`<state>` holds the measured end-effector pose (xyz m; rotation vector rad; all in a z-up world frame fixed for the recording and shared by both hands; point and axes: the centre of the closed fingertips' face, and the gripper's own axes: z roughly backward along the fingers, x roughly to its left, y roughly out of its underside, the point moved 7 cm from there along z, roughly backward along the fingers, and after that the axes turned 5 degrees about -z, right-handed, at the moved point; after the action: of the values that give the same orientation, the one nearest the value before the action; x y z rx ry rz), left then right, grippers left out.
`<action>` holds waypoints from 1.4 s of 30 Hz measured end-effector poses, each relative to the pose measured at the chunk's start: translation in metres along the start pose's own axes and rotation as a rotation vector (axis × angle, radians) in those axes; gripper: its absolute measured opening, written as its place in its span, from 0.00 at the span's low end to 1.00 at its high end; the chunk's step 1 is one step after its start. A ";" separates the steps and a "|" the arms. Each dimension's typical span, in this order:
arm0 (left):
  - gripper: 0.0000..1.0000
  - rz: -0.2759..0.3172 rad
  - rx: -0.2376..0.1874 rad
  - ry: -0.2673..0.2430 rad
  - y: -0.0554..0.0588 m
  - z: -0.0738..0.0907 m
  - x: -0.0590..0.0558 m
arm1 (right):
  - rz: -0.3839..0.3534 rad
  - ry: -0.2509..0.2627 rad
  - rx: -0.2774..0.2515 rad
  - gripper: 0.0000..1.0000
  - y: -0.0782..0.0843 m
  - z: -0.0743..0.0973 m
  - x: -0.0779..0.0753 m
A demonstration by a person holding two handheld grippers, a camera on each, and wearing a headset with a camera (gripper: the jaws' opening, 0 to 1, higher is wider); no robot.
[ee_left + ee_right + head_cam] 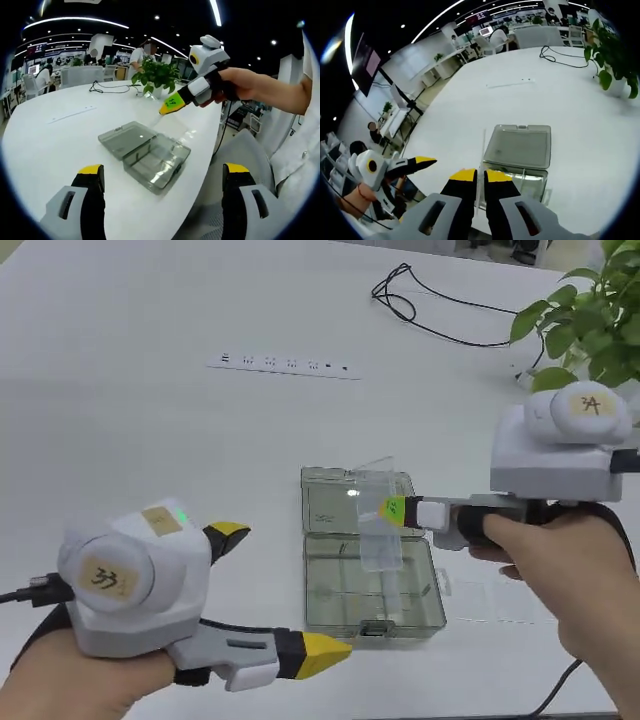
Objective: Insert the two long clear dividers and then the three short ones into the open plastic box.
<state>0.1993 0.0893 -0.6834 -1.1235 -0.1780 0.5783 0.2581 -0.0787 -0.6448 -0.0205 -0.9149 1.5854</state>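
The open clear-grey plastic box (420, 617) lies flat on the white table, lid (325, 502) folded away from me. My right gripper (392, 510) is shut on a clear divider (378, 530), which hangs over the box's hinge area. In the right gripper view that divider (481, 155) runs edge-on between the closed yellow tips (480, 176), above the box (519, 145). My left gripper (280, 590) stands open with nothing in it, left of the box. From its own view the gripper (162, 170) faces the box (145, 152) and the right gripper (172, 103).
More clear dividers (485, 598) lie flat on the table right of the box. A white power strip (285, 365) and a black cable (430, 305) sit farther back. A potted plant (590, 320) stands at the far right. The table edge runs close to me.
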 end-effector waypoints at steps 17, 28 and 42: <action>1.00 -0.016 0.012 0.080 0.015 0.001 0.002 | -0.140 0.128 0.189 0.06 0.032 -0.038 -0.022; 1.00 0.000 0.001 0.106 0.017 -0.004 0.001 | -0.149 0.176 0.213 0.06 0.039 -0.042 -0.017; 0.99 0.021 -0.002 0.105 0.019 -0.006 0.003 | -0.155 0.192 0.251 0.06 0.046 -0.054 -0.026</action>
<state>0.1973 0.0917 -0.7036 -1.1565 -0.0758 0.5366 0.2531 -0.0690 -0.7189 0.0715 -0.5515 1.5140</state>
